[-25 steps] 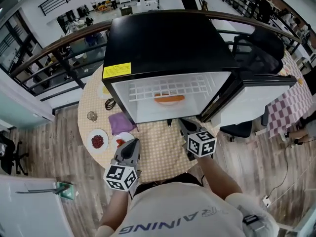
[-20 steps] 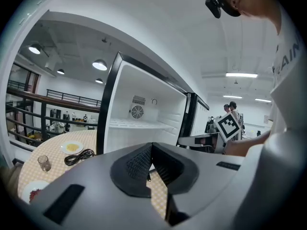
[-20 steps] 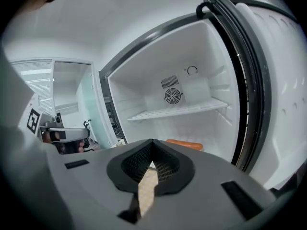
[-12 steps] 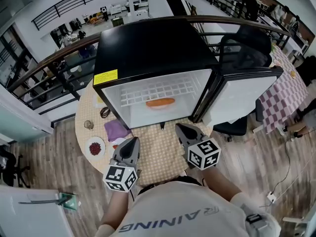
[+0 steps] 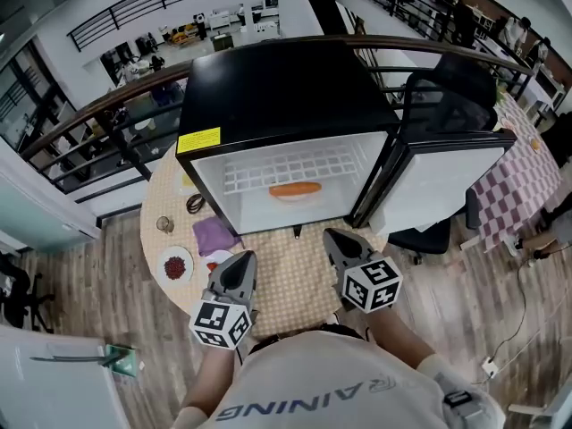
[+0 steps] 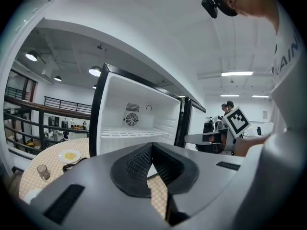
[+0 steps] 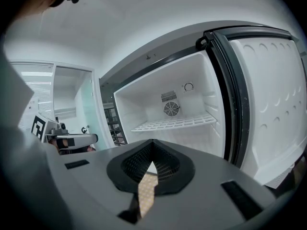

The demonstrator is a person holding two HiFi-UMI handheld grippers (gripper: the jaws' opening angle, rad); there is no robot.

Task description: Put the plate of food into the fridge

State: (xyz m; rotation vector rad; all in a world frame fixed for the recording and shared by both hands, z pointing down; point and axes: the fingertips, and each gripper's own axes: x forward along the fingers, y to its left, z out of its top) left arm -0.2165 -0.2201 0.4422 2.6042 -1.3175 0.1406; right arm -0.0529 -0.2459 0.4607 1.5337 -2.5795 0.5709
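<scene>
Left claw and right claw, each pinched together on nothing, hang over the round table before one black fridge whose single door stands wide. What looks like the plate of food, topped in orange, lies on the fridge floor beneath the one wire shelf, so the placing seems done and only closing the door seems left. On the table sit three more: a red-food plate, a red-bits plate and a yellow-food plate, plus one purple cloth and one glass.
</scene>
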